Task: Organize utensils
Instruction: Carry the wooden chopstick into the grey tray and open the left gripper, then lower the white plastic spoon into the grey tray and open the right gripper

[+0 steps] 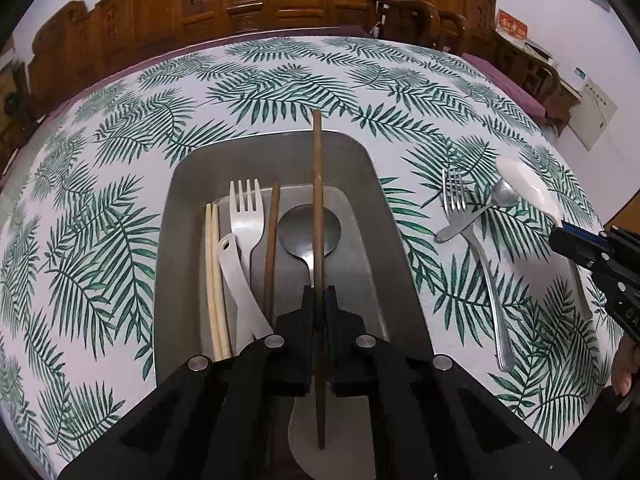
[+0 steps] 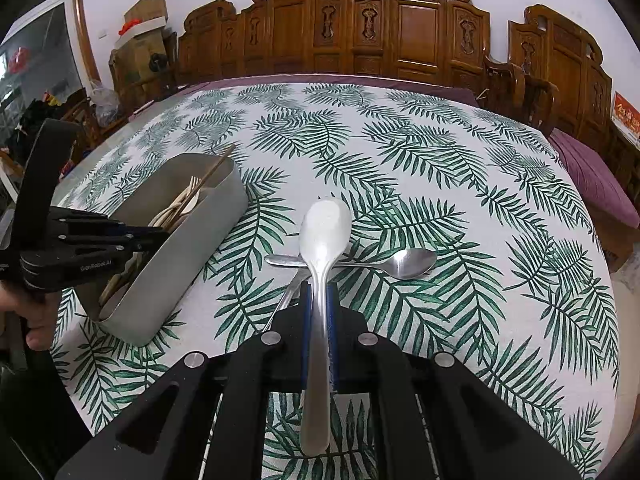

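Observation:
My left gripper (image 1: 319,294) is shut on a dark brown chopstick (image 1: 317,184) and holds it lengthwise above the grey metal tray (image 1: 276,152). In the tray lie a metal spoon (image 1: 309,230), a white fork (image 1: 247,216), a white spatula (image 1: 240,280), another brown chopstick (image 1: 272,248) and a pale chopstick pair (image 1: 214,276). My right gripper (image 2: 319,292) is shut on the handle of a white spoon (image 2: 325,228), held above the table. Under it lie a small metal spoon (image 2: 408,263) and a metal fork (image 1: 472,240). The tray (image 2: 180,256) stands to the left in the right wrist view.
The table has a white cloth with green leaf print (image 2: 400,160). Carved wooden chairs (image 2: 400,28) line its far edge. The left gripper (image 2: 80,248) shows at the left edge of the right wrist view, over the tray's near end.

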Available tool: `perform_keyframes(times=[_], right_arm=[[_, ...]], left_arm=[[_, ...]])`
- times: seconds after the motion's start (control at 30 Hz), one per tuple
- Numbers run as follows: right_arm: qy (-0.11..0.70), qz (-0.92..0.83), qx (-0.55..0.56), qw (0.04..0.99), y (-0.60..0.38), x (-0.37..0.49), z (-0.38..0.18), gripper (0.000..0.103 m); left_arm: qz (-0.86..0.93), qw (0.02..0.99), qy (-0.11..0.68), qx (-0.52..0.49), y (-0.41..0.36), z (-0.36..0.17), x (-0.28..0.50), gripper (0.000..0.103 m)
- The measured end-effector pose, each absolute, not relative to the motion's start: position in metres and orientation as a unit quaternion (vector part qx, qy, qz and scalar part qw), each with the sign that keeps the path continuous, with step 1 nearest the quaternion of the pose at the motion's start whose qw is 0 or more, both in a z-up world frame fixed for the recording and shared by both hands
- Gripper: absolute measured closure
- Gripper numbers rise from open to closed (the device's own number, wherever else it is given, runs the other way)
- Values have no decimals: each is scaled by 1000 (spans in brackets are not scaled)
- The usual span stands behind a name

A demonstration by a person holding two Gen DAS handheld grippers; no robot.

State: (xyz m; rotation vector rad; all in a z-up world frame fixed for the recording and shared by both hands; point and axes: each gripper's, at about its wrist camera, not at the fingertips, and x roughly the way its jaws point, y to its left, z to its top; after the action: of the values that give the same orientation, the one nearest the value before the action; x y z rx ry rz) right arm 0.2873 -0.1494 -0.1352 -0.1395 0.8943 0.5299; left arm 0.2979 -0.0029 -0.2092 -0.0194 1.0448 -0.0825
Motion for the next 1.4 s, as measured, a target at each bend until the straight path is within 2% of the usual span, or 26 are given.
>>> perform_keyframes(times=[0.3,0.53,0.97,1.1,1.23,1.4], right_arm=[[427,254,-69,865,-149,286,-135,94],[427,254,-70,865,-148,286,-135,94],[424,258,-73,865,-143,284,-131,94],[418,266,-75,865,-136,280,-126,94],[417,274,-73,864,-126,277,-122,94],[416,282,-60,862,-112,275,-118,94]], left_arm=[[-52,865,496,54,8,-186,297,99],[-70,839,531,100,4,-201,298,99],[-73,836,537,86,1,-204,287,98],[-68,850,518,68,9,-195,280,81],[-60,865,496,44,18,-189,275,76],[-56,885,462,22,30,-180,269,75]])
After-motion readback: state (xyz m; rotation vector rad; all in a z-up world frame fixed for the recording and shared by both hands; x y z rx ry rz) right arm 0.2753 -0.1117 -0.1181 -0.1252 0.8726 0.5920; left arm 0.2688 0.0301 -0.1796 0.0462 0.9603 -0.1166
